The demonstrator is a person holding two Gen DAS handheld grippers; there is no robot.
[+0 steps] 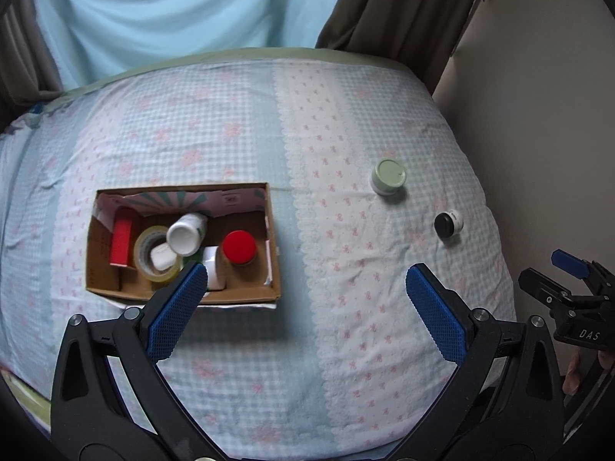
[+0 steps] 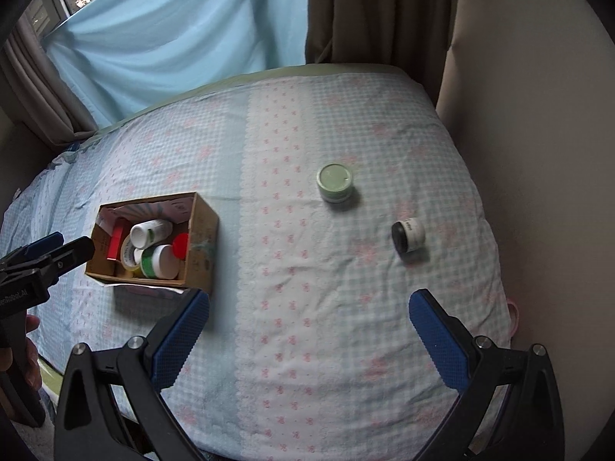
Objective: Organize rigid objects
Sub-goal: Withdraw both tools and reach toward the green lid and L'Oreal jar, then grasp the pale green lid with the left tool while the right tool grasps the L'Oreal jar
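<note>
Left wrist view: left gripper (image 1: 305,282) is spread wide with nothing in it, hovering over the bedsheet (image 1: 238,345). Cardboard box (image 1: 273,253) sits just past its left finger, packed with a red-capped bottle (image 1: 239,246), white bottle (image 1: 186,233) and tape roll (image 1: 145,247).

Right wrist view: right gripper (image 2: 307,313) is also wide open and empty. Green jar (image 2: 335,183) and black-lidded jar (image 2: 408,235) sit loose on the sheet ahead, well apart from the box.

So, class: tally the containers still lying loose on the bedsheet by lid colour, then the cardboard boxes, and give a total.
Green-lidded jar: 1
Black-lidded jar: 1
Cardboard box: 1
Total: 3
</note>
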